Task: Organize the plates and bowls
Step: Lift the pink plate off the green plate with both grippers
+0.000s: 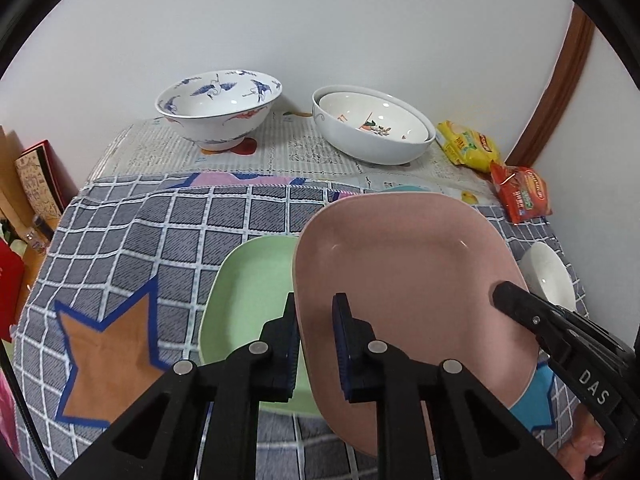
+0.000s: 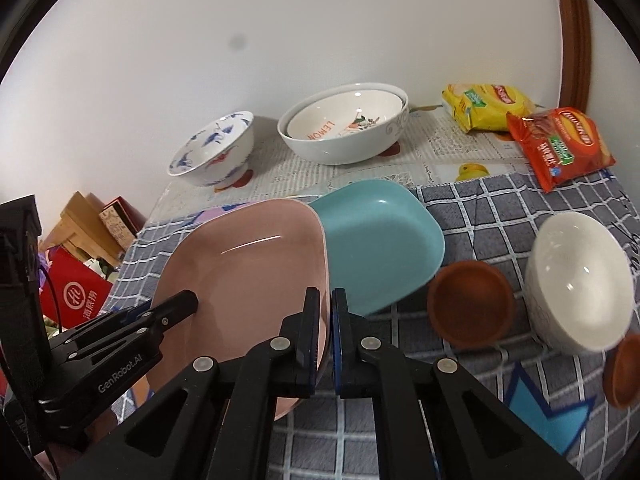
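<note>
A pink plate (image 1: 404, 264) is held tilted above the checked cloth between both grippers. My left gripper (image 1: 317, 320) is shut on its left rim. My right gripper (image 2: 326, 316) is shut on its right rim (image 2: 324, 264); this gripper also shows in the left wrist view (image 1: 508, 294). A green plate (image 1: 256, 280) lies on the cloth under the pink plate's left edge. A blue plate (image 2: 380, 240) lies beside the pink plate's right edge. Two small brown bowls (image 2: 470, 304) and a white bowl (image 2: 580, 284) stand at the right.
A blue-patterned bowl (image 1: 218, 108) and two nested white bowls (image 1: 372, 124) stand on newspaper at the back by the wall. Yellow (image 2: 486, 106) and red (image 2: 560, 140) snack packets lie at the back right. Boxes and a red bag (image 2: 74, 294) sit off the table's left edge.
</note>
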Motion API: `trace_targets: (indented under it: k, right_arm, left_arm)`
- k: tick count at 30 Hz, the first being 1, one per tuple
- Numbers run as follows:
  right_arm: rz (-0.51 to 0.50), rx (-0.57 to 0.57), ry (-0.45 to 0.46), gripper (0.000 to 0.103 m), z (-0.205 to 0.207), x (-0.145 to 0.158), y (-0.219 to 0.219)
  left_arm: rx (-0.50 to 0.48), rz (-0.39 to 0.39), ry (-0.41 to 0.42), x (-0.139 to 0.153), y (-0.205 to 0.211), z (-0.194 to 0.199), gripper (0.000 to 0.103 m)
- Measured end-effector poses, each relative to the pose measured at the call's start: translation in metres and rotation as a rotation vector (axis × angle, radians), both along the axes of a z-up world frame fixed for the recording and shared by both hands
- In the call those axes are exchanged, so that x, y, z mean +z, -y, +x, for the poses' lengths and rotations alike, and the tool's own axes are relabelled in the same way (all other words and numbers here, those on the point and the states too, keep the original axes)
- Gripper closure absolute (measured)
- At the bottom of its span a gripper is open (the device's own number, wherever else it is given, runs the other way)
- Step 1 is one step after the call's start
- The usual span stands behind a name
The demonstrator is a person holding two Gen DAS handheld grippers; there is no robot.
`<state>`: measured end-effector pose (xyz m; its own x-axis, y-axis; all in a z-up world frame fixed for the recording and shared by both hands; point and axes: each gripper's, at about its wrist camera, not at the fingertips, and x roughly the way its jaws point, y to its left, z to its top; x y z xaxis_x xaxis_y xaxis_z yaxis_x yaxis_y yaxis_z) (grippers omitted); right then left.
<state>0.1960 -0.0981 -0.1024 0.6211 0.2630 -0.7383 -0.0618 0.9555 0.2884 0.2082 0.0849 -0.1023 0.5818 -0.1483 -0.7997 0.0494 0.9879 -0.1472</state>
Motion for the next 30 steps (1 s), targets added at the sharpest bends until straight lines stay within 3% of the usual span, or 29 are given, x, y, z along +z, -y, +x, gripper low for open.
trace_targets:
  k: [12, 30]
  right_arm:
    - [-0.002, 0.017, 0.025, 0.097, -0.039, 0.014, -0.021]
    - [0.017, 0.055, -0.008, 0.097, -0.048, 0.002, -0.054]
  left_arm:
    - [0.023, -0.017, 0.015, 0.009, -0.023, -0.038, 0.088]
    - [0.056, -0.016, 0.004, 0.001, -0.056, -0.048, 0.088]
